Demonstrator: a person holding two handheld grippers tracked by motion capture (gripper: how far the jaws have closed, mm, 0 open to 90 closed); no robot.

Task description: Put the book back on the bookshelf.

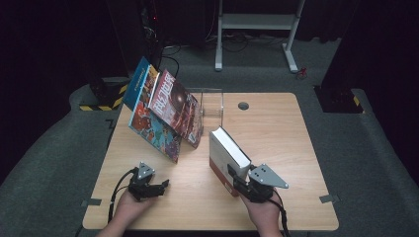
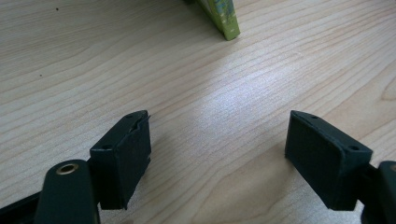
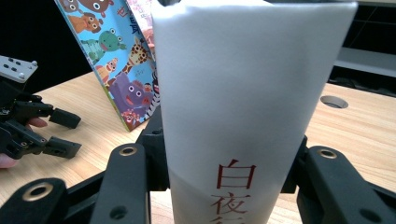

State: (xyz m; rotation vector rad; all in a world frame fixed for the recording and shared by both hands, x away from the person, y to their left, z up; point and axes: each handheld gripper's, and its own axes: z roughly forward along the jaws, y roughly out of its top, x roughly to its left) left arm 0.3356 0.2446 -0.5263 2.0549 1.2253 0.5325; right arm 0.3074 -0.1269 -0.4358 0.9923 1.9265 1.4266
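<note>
— Is there any writing to read on the white book (image 3: 243,107) that the right tongs (image 3: 224,172) clamp?

— Yes. In the right gripper view its spine carries red Chinese characters running downward: 白 on top, 夜 below it, and the top of a third character cut off by the picture's lower edge.

— And the leaning books at the back of the counter (image 1: 276,143)?

— The red-covered book (image 1: 174,104) bears large pale lettering along its edge in the high view, but it is too small and tilted to make out. The animal picture book (image 3: 122,65) shows cartoon creatures; no words on it can be read.
</note>
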